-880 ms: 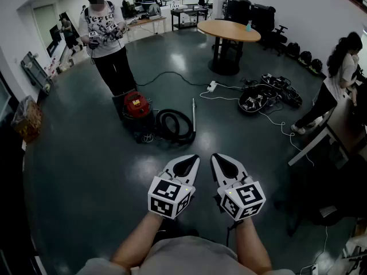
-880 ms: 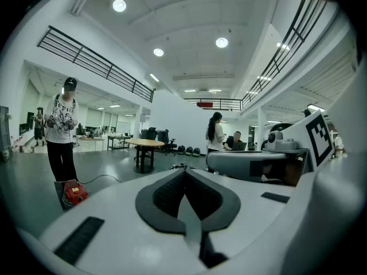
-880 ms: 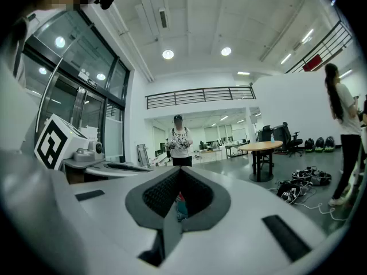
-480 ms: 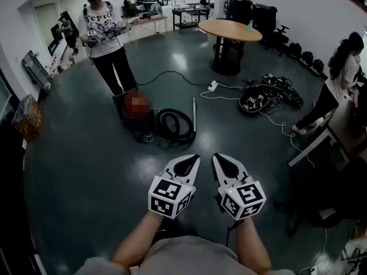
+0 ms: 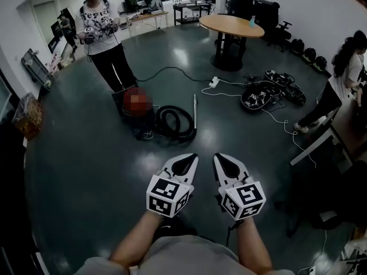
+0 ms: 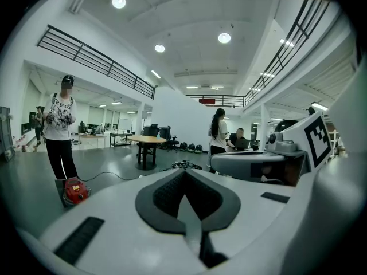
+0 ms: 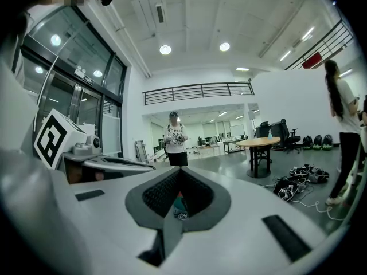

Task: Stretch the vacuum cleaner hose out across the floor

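Ahead on the floor, 12 o'clock: hose sits in a tight black coil, touching the vacuum's right side, not stretched at all.
Vacuum: red body at 11 o'clock, just left of the coil; also low at 8 o'clock in the left gripper view.
Wand: white tube lies straight along the coil's right edge, pointing to 12; probably the hose's free end, parked there for an easy pick.
Left gripper: jaws pressed together, nothing between them; low at 6 o'clock, nose toward the vacuum.
Right gripper: jaws together too, empty; only a bit of the vacuum shows past the notch.
Why held so: you're well apart from the hose, both tools closed side by side and aimed at it, which reads as a start pose.
Stage: task not begun.
Next: you'd need to open a gripper, take the wand end, then drag toward the bare floor at 7 o'clock.
Risk: person stands just behind the vacuum at 11; cord and power strip lie at 1 o'clock, so don't pull that way.
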